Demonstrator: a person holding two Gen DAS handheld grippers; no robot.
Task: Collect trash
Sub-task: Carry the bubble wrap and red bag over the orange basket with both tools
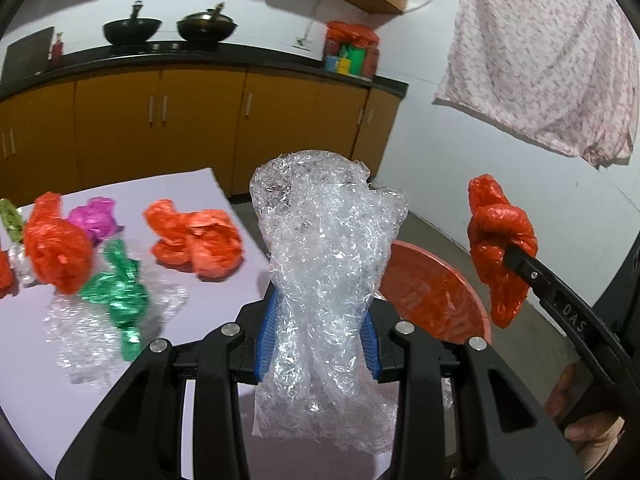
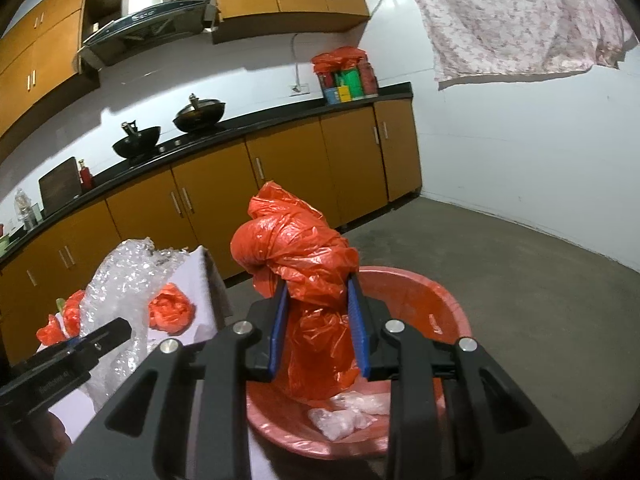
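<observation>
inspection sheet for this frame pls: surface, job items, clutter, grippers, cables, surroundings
Surface: white table, trash strewn over it.
Job's things: clear crumpled plastic wrap and a knotted orange bag, both held; red basin on the floor beside the table, holding clear plastic scraps.
Clutter: on the table, orange bags, green foil wrapper, purple wrapper, flat clear wrap.
Grippers: left gripper shut on the clear wrap; right gripper shut on the orange bag, above the basin.
Cables: white cord hanging to a wall socket.
Surroundings: two woks on the counter, range hood, floral cloth hung up.
</observation>
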